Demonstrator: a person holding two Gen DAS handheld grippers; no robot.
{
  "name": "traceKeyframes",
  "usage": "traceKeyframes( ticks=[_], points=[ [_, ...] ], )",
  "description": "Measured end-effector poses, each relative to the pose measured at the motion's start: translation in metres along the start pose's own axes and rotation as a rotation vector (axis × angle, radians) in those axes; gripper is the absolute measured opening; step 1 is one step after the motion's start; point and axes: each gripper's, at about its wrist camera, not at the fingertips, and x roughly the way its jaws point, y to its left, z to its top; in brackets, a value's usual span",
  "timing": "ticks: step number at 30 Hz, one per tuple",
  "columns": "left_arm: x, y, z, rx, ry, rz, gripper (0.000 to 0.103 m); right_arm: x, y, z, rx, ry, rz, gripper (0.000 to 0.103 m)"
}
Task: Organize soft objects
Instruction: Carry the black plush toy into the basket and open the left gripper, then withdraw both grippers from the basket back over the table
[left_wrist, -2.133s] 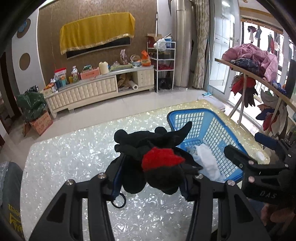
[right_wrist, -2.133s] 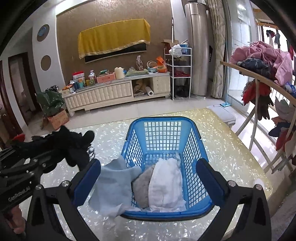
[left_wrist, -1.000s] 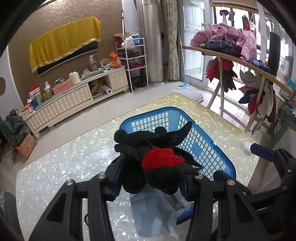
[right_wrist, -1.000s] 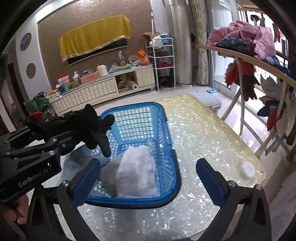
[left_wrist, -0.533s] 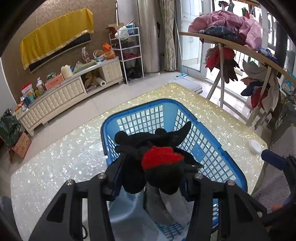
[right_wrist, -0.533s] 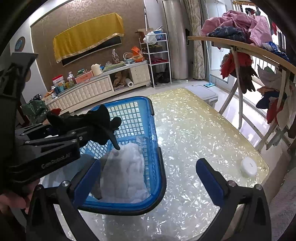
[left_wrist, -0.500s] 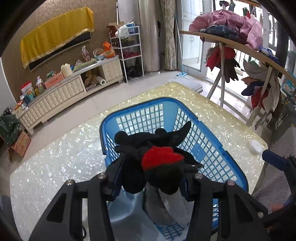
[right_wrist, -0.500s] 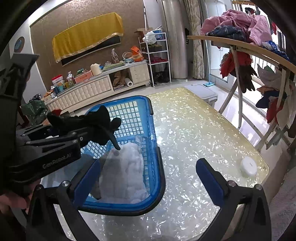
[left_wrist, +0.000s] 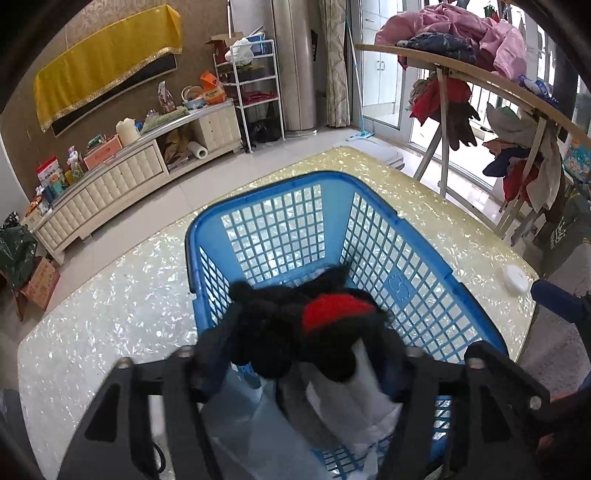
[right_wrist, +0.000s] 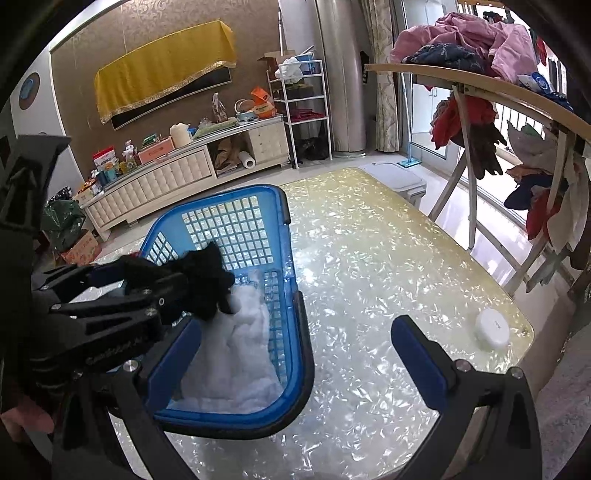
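Opening now, the left gripper (left_wrist: 301, 354) has come over the basket (left_wrist: 373, 184) and is letting go of the black toy (left_wrist: 291, 325), which sits between its spreading jaws above the white cloth (right_wrist: 236, 354); right gripper (right_wrist: 295, 354) hangs wide, empty

The left gripper (left_wrist: 301, 354) hangs over the blue plastic lattice basket (left_wrist: 399, 266), its jaws opening. Between its fingers sits a black plush toy with a red patch (left_wrist: 295, 328); whether the pads press it cannot be told. Directly below the fingertips, inside the basket, lie a white folded cloth (left_wrist: 354, 406) and a grey cloth (left_wrist: 299, 402). A pale blue cloth (left_wrist: 243, 432) drapes the basket's near-left rim. Off to the right, a small white round puck (left_wrist: 514, 279) rests on the pearly shell-patterned tabletop (left_wrist: 110, 306).
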Motion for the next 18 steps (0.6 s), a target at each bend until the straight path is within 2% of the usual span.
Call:
traceKeyframes(
  ticks=[5, 11, 18],
  points=[
    [-0.007, 0.002, 0.002, -0.009, -0.024, 0.000, 0.084, -0.003, -0.001, 0.002, 0.001, -0.004, -0.004, 0.103],
    [-0.024, 0.007, 0.002, -0.021, -0.054, 0.014, 0.087, -0.014, 0.006, 0.005, -0.015, -0.029, 0.006, 0.103],
    [-0.062, 0.025, -0.010, -0.045, -0.090, 0.070, 0.088, -0.030, 0.029, 0.008, -0.074, -0.042, 0.031, 0.103]
  ],
)
